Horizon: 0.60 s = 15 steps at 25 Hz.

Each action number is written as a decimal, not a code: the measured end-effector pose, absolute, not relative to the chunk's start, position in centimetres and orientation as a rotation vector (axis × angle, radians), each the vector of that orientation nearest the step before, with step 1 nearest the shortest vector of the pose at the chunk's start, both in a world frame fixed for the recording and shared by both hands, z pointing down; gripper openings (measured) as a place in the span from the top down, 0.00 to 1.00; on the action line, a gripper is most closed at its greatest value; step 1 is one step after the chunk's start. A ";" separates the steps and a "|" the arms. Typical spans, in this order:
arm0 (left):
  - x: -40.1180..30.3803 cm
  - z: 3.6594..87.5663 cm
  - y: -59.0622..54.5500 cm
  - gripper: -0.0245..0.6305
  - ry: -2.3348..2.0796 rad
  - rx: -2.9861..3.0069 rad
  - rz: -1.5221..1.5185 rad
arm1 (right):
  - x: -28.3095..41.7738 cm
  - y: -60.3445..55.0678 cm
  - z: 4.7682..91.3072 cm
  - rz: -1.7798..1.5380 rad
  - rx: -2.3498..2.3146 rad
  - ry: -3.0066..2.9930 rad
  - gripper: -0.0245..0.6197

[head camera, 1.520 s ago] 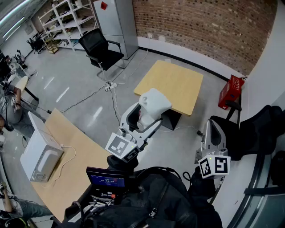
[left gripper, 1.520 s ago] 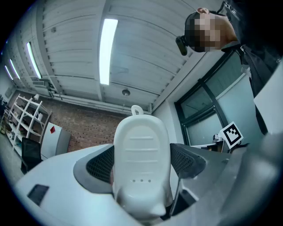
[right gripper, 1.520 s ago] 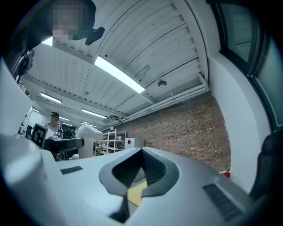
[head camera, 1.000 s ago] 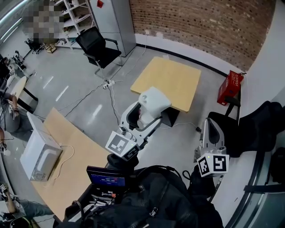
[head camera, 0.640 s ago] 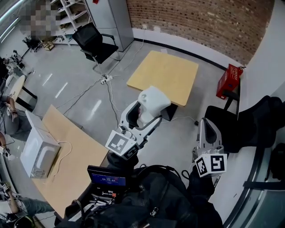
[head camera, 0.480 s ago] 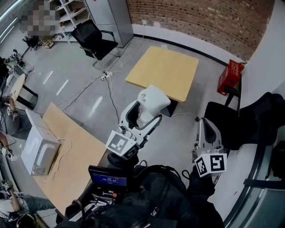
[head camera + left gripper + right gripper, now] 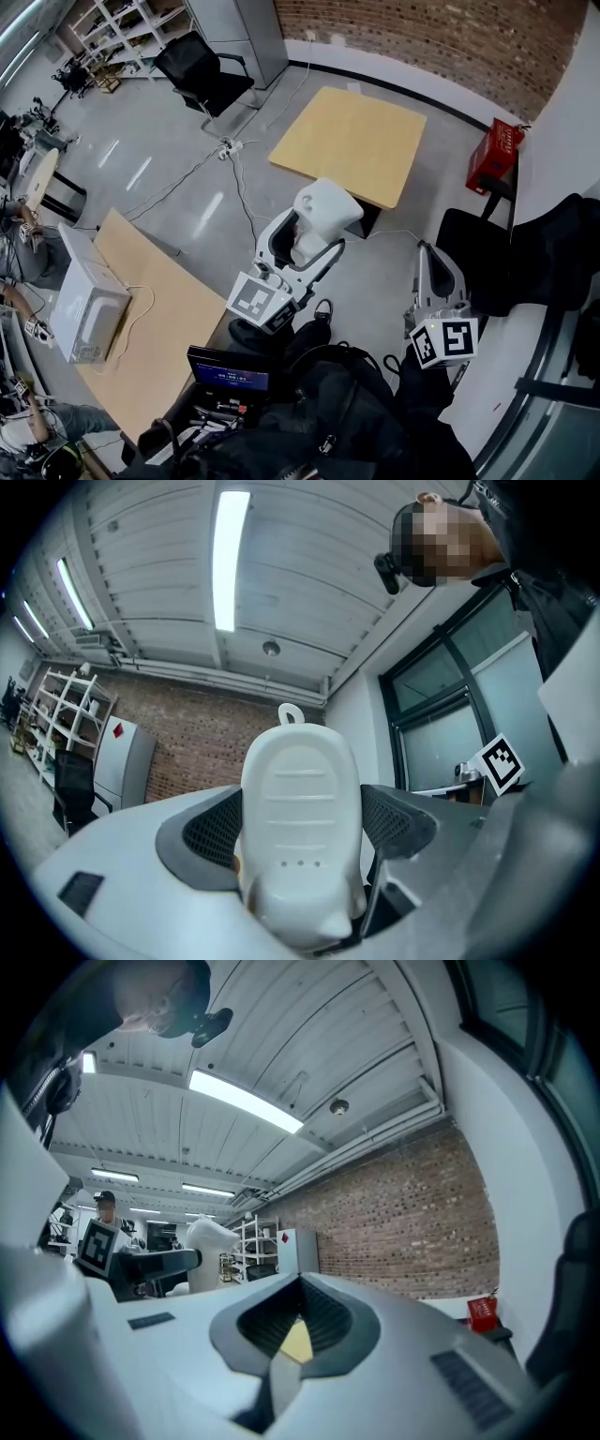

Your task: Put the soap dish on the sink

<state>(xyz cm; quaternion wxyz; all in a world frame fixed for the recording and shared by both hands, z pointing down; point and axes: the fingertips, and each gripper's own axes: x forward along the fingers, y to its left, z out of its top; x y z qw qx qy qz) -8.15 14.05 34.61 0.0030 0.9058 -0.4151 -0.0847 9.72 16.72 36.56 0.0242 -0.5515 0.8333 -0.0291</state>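
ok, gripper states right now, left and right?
Left gripper: shut on the white soap dish.
Right gripper: shut, nothing between its jaws.

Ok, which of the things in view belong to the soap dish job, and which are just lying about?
Belongs to the job:
white soap dish, clamped in the left gripper
right gripper, shut and empty
No sink shows in any view.

Just lying about:
square wooden table
black office chair
red crate
microwave on the long desk
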 end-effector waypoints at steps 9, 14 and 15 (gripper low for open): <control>-8.3 33.7 6.7 0.37 -1.232 2.874 -0.326 | 9.3 10.5 35.2 -0.037 -1.761 2.546 0.95; -9.0 33.4 2.5 0.37 -1.198 2.881 -0.324 | 8.0 6.6 34.7 -0.035 -1.776 2.536 0.95; -9.2 33.4 1.7 0.37 -1.192 2.880 -0.323 | 7.8 5.9 34.7 -0.037 -1.780 2.534 0.95</control>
